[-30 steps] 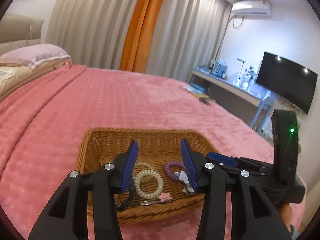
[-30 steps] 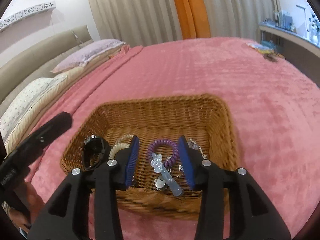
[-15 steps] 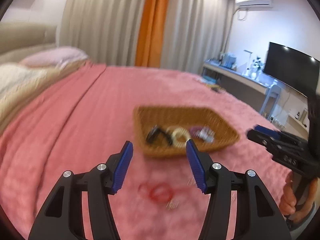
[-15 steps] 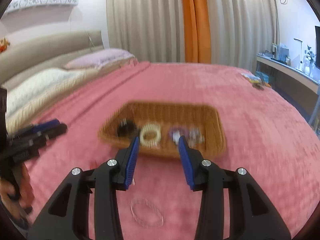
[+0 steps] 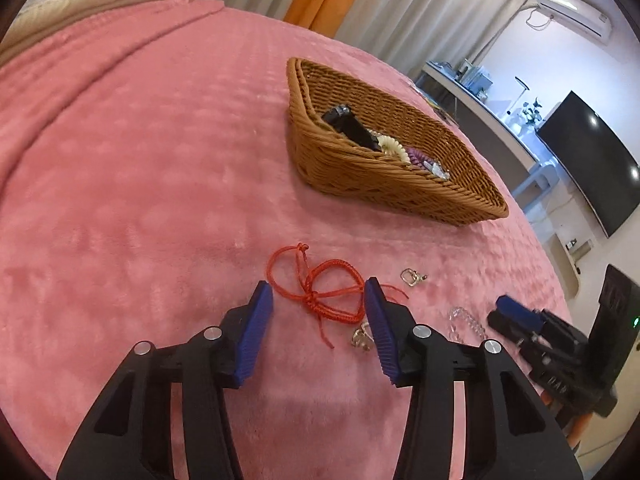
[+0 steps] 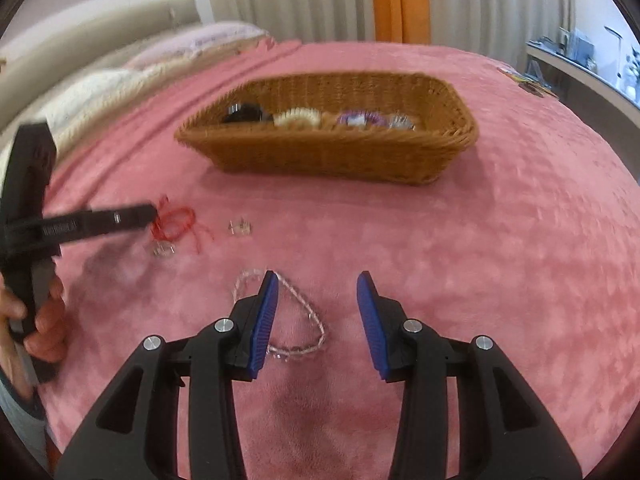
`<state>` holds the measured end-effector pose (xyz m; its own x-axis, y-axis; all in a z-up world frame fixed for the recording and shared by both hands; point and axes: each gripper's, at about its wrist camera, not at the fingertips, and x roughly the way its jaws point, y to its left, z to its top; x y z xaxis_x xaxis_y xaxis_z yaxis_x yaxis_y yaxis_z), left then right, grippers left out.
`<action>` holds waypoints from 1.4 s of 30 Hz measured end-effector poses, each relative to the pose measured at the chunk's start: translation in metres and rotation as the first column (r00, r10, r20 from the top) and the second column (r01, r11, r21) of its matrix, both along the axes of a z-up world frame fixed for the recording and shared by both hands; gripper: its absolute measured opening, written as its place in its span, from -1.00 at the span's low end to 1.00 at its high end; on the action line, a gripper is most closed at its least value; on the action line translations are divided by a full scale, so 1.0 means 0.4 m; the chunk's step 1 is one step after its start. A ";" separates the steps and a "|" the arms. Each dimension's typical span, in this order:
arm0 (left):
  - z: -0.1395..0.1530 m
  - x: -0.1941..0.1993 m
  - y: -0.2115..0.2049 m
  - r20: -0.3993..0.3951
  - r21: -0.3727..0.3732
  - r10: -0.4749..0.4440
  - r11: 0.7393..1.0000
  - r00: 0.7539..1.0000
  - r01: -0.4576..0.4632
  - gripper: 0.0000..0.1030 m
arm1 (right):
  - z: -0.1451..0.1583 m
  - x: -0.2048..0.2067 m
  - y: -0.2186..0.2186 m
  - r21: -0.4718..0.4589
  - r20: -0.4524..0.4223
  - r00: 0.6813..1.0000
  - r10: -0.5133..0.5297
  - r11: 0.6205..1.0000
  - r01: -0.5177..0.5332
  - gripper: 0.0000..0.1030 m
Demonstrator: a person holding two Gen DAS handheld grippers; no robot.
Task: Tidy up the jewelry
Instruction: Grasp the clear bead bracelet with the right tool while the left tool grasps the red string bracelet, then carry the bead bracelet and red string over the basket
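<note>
Left wrist: left gripper angled down, jaws just narrowed, spread astride red cord bracelet on pink blanket, no pinch. Right gripper spread, empty, over clear bead bracelet. Wicker basket beyond.

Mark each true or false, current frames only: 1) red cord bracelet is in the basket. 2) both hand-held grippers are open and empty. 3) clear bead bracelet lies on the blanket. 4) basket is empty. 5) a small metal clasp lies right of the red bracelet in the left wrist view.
1) False. The red cord bracelet lies on the pink blanket, in front of the wicker basket.
2) True. The left hand-held gripper and the right hand-held gripper both hold nothing.
3) True. The clear bead bracelet lies there by the right one's left finger.
4) False. It holds a black item, coil hair ties and more.
5) True. The metal clasp is there.
</note>
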<state>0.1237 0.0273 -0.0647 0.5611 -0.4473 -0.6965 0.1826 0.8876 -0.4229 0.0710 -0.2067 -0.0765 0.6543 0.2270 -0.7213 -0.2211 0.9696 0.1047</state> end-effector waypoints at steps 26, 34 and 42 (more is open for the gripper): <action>0.020 -0.049 -0.083 0.154 0.229 0.040 0.971 0.987 -0.075 -0.92 | -0.023 -0.015 0.072 -0.151 0.014 0.999 0.040 0.988 -0.038 -0.88; 0.050 -0.077 -0.072 0.227 0.201 0.068 0.973 0.972 -0.115 -0.92 | 0.026 -0.049 0.069 -0.086 0.085 0.995 0.058 0.995 -0.050 -0.88; 0.107 -0.105 -0.053 0.304 0.195 0.105 0.966 0.947 -0.170 -0.92 | 0.091 -0.094 0.063 -0.041 0.156 0.986 0.067 0.997 -0.061 -0.88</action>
<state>0.0815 0.0061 -0.0218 0.7975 -0.2089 -0.5661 0.1379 0.9764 -0.1660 0.0336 -0.1815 -0.0403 0.7449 0.2480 -0.6194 -0.2937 0.9555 0.0294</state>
